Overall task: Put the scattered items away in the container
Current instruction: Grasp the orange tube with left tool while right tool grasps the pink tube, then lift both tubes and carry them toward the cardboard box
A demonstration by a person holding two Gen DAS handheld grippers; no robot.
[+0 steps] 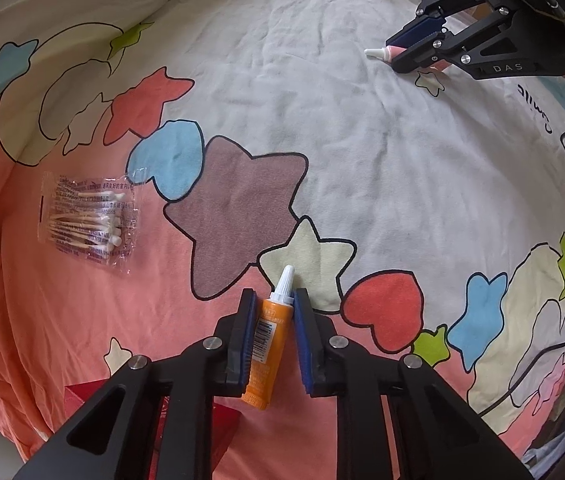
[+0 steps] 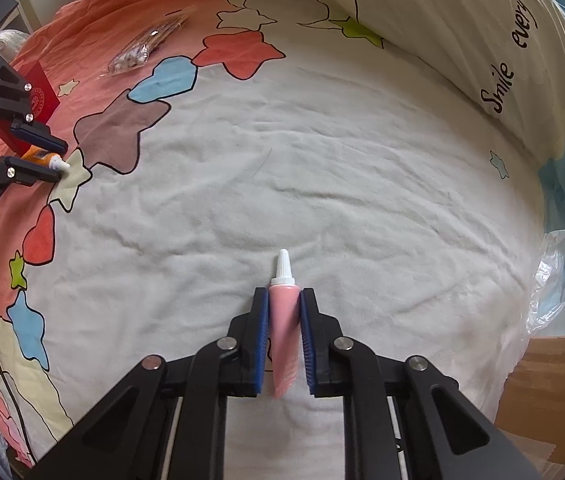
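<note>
Both tubes lie flat on the bed (image 2: 322, 160), caps pointing away from the cameras, so each gripper comes in from above w/ fingers straddling the tube body lengthwise, probably the easiest grab on a soft quilt.

Left gripper (image 1: 274, 300): fingers clamped on the orange tube (image 1: 267, 344), pads pressing its sides just below the white cap; tail end sticks out toward the camera. It points about straight down at the pink part of the quilt, tip by the pale star print.

Right gripper (image 2: 285, 300): fingers clamped on the pink tube (image 2: 283, 332), same style of grip, angled steeply down over the white part of the quilt. Tube looks to be resting on the fabric, not lifted yet, though hard to be sure.

The two grippers are well apart, one tube each, so likely a both-at-once pickup.

Not yet tidied: cotton swab pack (image 1: 88, 220), left of the orange tube. Red box (image 2: 44, 90) sits just beside the left gripper; a cardboard box (image 2: 554, 396) is near the right one. Can't tell which is the container.
</note>
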